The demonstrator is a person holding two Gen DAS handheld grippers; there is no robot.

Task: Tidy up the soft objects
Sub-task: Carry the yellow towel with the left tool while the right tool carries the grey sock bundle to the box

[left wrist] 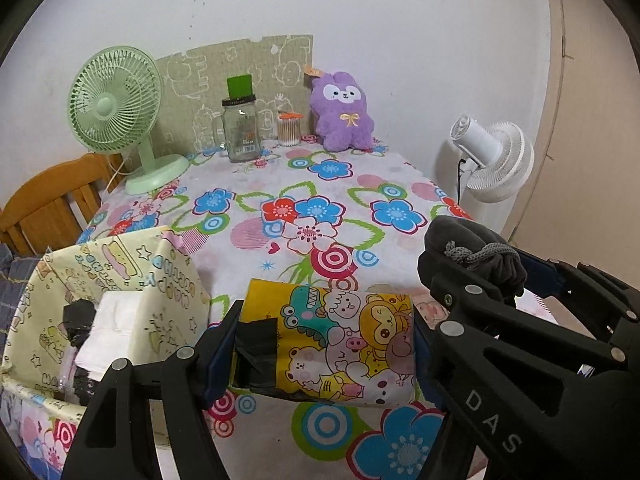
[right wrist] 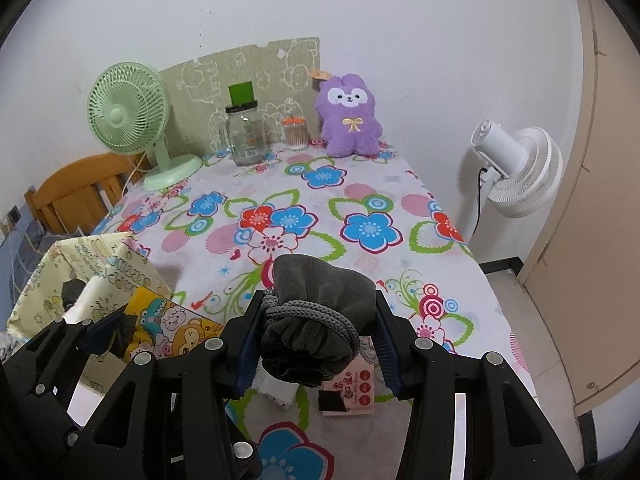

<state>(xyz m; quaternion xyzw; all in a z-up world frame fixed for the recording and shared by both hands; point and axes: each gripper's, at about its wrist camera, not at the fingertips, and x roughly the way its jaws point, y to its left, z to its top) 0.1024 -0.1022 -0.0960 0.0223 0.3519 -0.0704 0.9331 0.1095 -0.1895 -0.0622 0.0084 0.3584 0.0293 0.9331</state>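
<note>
My left gripper [left wrist: 324, 356] is shut on a yellow cartoon-print packet [left wrist: 344, 344], held above the table; the same packet [right wrist: 168, 332] shows at the lower left of the right wrist view. My right gripper [right wrist: 316, 340] is shut on a dark grey drawstring pouch [right wrist: 320, 316] tied with a grey cord, also lifted; this pouch [left wrist: 472, 252] appears at the right of the left wrist view. A pale yellow patterned fabric box [left wrist: 120, 280] stands at the left table edge, holding white tissues [left wrist: 116, 328] and dark items. A purple plush [left wrist: 344, 112] sits at the back.
On the floral tablecloth [left wrist: 312, 200]: a green desk fan [left wrist: 116, 112], a glass jar [left wrist: 240, 128] and a cotton-swab jar [left wrist: 289, 130] at the back. Small packets [right wrist: 352, 392] lie under the pouch. A white floor fan [left wrist: 496, 160] stands right, a wooden chair [left wrist: 52, 200] left.
</note>
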